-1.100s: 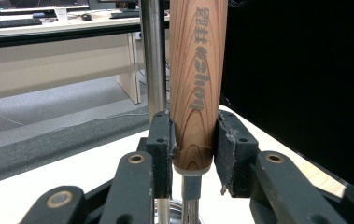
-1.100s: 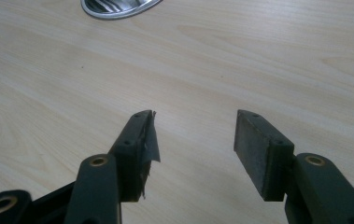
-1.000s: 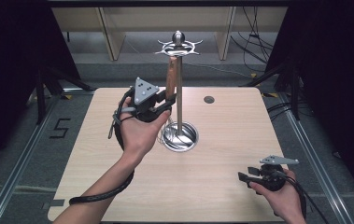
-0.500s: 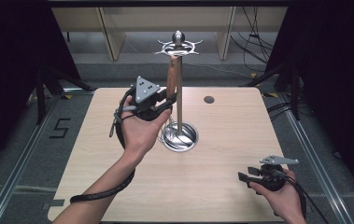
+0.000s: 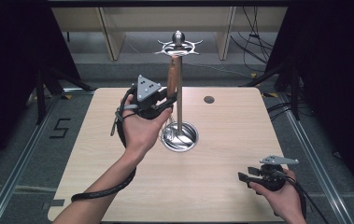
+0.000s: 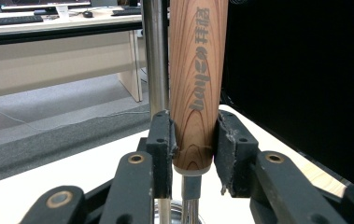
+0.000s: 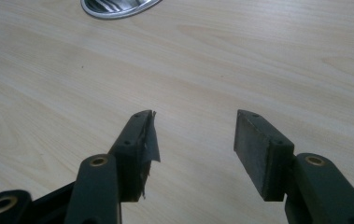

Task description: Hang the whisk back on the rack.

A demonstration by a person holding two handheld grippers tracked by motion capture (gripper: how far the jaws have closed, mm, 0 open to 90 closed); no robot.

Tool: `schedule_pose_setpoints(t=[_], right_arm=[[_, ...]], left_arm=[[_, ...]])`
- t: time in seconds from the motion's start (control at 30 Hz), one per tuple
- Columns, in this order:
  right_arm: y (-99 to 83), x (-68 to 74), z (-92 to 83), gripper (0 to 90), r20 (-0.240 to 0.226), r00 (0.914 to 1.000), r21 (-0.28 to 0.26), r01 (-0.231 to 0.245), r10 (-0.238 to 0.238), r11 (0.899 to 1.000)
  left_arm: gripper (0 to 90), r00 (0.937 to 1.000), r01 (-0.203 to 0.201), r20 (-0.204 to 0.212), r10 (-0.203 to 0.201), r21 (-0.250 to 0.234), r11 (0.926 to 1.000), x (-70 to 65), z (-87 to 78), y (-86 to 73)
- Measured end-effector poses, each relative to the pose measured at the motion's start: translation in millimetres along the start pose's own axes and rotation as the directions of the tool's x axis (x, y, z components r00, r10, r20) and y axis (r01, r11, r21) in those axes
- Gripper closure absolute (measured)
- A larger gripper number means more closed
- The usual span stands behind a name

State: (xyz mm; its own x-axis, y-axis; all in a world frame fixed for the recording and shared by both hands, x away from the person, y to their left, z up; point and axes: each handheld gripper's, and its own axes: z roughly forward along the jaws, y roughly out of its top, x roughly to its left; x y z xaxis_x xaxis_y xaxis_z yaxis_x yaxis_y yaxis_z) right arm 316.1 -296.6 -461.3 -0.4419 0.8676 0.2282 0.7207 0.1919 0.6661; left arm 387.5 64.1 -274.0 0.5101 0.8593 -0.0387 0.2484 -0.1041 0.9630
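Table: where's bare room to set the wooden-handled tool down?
Free: the table left of the left gripper, and the stretch from the stand base to the right gripper. Crowded: centre, wooden handle against the pole.

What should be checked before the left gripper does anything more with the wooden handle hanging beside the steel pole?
1. Left gripper pads on both sides of the wooden handle: ok.
2. Handle upright, alongside the steel pole: ok.
3. Top of handle on the hook ring: cannot tell.
4. Right gripper open, holding nothing, over bare table: ok.
5. Round base flat on the table: ok.
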Motion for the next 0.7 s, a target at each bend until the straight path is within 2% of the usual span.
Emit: schedule_pose_setpoints(t=[0.7], right_arm=[[-0.1,-0.2,0.2,48.1,0.0,1.0,0.001,0.004,-0.004,1.0]], left_arm=[[68.1,0.9998,0.009,-0.016,-0.009,0.003,1.0,-0.4,7.1,0.3]])
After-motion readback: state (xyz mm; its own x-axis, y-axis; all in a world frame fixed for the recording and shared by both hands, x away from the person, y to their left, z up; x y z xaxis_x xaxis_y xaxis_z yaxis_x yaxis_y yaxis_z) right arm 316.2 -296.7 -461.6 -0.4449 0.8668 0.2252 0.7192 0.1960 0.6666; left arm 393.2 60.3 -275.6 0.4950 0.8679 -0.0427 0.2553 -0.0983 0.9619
